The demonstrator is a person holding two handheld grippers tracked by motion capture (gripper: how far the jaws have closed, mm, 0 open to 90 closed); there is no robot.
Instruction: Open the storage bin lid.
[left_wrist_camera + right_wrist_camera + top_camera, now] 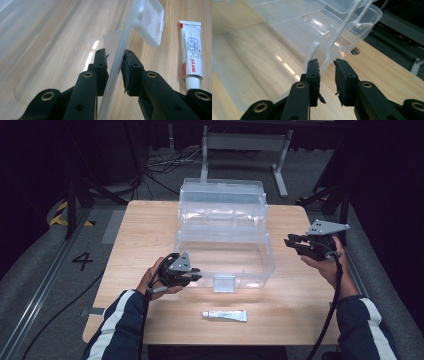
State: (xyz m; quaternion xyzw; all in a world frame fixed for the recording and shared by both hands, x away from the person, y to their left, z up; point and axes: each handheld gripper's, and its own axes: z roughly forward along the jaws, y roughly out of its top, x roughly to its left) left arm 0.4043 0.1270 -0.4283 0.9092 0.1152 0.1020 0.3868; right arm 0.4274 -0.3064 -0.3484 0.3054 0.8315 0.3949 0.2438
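**Clear plastic box gripped at its front wall**

Clear plastic makes up the large lidded storage box (225,252) that stands open in the middle of the pale wooden bench (125,250), its lid raised at the back. Nothing is seen inside it; the bench grain is visible through its floor. A small white tube with blue print (224,315) lies on the bench just in front of the box, outside it.

The left tool (115,65) is clamped on the front wall of the box, near the latch (150,22); this pinch is seen clearly in the left gripper view, where red print on the tube (192,50) is also legible. The right tool (326,67) is held at the right end of the box, its jaws apart with a thin rim edge between them, not pressed.
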